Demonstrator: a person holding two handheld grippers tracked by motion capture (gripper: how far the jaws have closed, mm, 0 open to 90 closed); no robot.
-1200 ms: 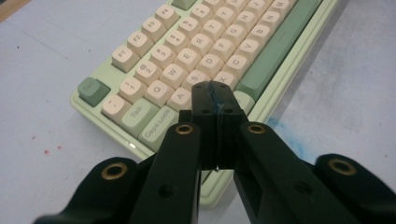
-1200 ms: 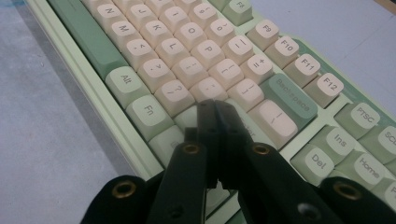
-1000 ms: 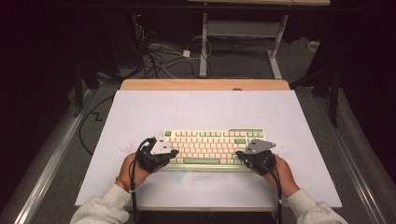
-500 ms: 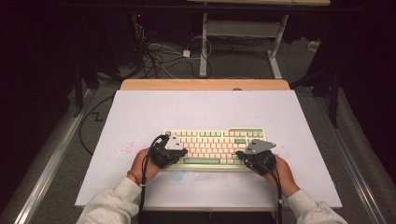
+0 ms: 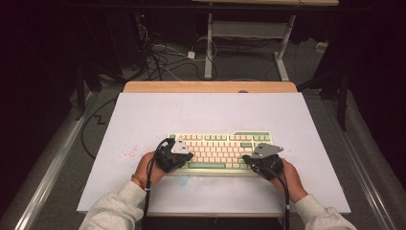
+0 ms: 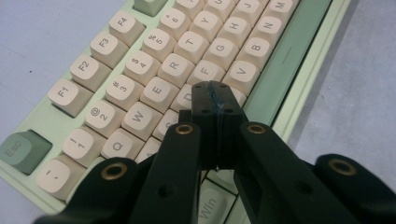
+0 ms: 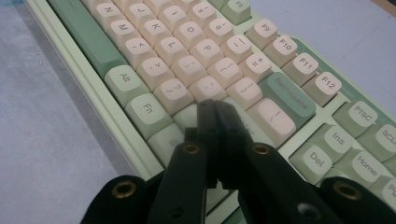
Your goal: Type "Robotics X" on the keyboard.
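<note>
A pale green keyboard [image 5: 220,148] with cream and green keys lies on the white table mat, near its front. My left gripper [image 5: 184,155] hovers over the keyboard's left end. In the left gripper view its jaws are pressed together, and the left gripper [image 6: 215,91] has its tips just above the keys near D and C on the keyboard [image 6: 154,60]. My right gripper [image 5: 246,158] is over the keyboard's right end. The right gripper [image 7: 215,106] is shut too, tips above the keys right of the "?" key on the keyboard [image 7: 196,60].
The white mat [image 5: 206,115] covers a wooden table [image 5: 210,86]. Faint pink marks [image 5: 128,153] stain the mat left of the keyboard. Beyond the table, cables [image 5: 163,55] lie on the floor beside a white desk frame [image 5: 249,28].
My left gripper has moved right, from beside the keyboard's left edge onto its left keys. The right gripper has stayed where it was.
</note>
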